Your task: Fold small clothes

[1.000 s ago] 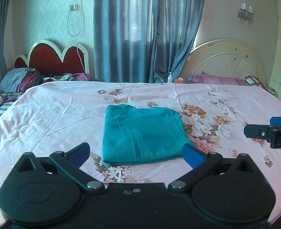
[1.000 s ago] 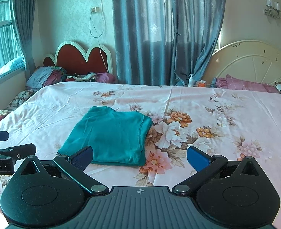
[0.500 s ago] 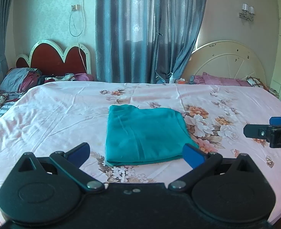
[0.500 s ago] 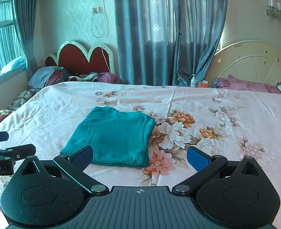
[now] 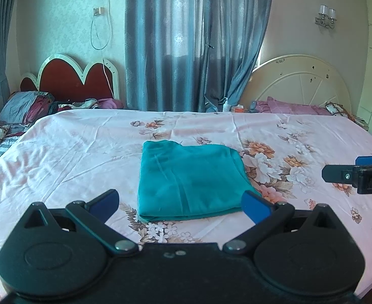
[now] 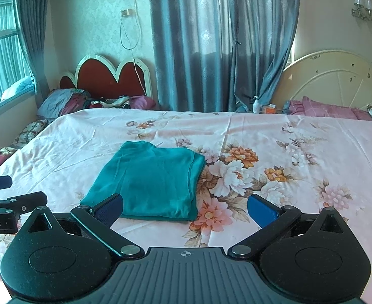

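A teal garment (image 5: 189, 179) lies folded into a neat rectangle on the pink floral bedsheet (image 5: 67, 157). It also shows in the right wrist view (image 6: 150, 181). My left gripper (image 5: 179, 204) is open and empty, held just short of the garment's near edge. My right gripper (image 6: 184, 206) is open and empty, near the garment's near right corner. The right gripper's fingers (image 5: 337, 173) show at the right edge of the left wrist view. The left gripper's fingers (image 6: 21, 200) show at the left edge of the right wrist view.
A red heart-shaped headboard (image 5: 77, 81) with piled clothes (image 5: 26, 106) stands at the back left. A cream round headboard (image 5: 300, 81) with pink pillows (image 5: 292, 107) is at the back right. Grey-blue curtains (image 5: 186, 43) hang behind. A bottle (image 6: 256, 105) stands by the curtains.
Both grippers have drifted slightly; the garment sits a little further right in both views. Both grippers stay open and the garment has not moved.
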`<state>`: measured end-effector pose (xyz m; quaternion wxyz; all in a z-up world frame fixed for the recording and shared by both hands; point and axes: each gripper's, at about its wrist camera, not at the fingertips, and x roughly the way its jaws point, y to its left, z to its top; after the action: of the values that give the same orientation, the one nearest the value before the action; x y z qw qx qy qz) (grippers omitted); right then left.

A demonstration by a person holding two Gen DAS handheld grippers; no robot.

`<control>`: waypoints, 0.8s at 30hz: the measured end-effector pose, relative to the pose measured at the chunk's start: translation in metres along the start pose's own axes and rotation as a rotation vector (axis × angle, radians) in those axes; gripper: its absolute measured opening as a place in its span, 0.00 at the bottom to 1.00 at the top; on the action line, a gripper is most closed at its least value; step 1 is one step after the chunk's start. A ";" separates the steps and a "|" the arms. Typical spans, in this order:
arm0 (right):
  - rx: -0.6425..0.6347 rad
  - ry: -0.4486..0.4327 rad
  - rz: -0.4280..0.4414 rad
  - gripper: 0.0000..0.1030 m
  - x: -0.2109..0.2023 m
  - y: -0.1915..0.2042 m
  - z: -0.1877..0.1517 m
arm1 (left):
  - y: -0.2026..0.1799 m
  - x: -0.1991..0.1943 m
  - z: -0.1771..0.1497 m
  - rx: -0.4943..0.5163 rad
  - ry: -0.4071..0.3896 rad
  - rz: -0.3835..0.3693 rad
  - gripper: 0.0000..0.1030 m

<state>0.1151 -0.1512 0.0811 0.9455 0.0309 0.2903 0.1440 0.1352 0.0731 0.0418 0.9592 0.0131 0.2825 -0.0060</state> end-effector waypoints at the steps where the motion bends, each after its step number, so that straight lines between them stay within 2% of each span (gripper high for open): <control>1: -0.002 -0.002 -0.001 1.00 0.000 0.000 0.000 | -0.001 0.000 0.000 0.003 0.000 0.000 1.00; 24: -0.010 -0.002 -0.003 1.00 -0.004 -0.002 0.000 | -0.003 -0.003 0.002 0.013 -0.009 -0.001 1.00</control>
<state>0.1123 -0.1538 0.0825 0.9462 0.0259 0.2887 0.1440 0.1333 0.0699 0.0450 0.9604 0.0193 0.2779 -0.0086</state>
